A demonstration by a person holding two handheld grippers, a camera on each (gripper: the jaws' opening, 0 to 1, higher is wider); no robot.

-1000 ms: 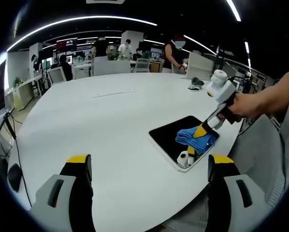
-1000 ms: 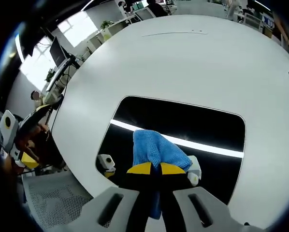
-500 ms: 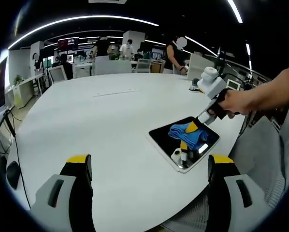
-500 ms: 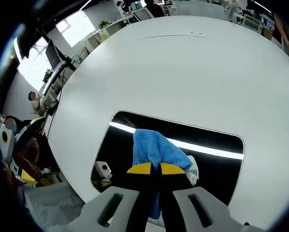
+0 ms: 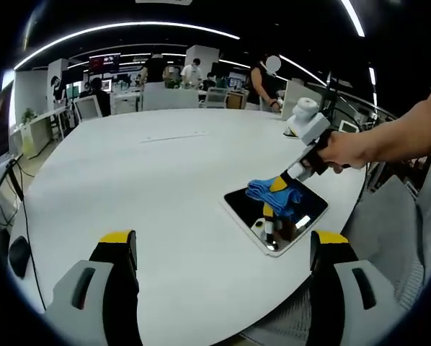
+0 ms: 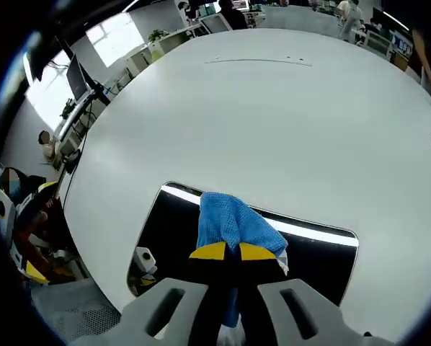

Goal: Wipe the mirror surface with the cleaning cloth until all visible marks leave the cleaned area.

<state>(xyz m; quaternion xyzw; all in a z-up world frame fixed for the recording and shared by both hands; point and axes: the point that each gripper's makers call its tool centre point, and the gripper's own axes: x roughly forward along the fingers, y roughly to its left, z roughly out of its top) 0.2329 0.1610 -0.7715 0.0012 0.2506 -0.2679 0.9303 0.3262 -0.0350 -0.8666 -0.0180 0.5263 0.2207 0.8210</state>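
The right gripper (image 6: 225,252) is clamped on the blue cloth (image 6: 233,222), pressed at the mirror's (image 6: 179,231) upper edge; most of the glass lies toward the frame bottom. The left gripper (image 5: 223,249), jaws apart, hovers well apart

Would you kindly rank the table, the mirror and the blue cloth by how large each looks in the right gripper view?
1. White table, by far the largest.
2. Mirror, a dark panel lying flat on it.
3. Blue cloth, smallest, though being nearest the camera in the right gripper enlarges it.
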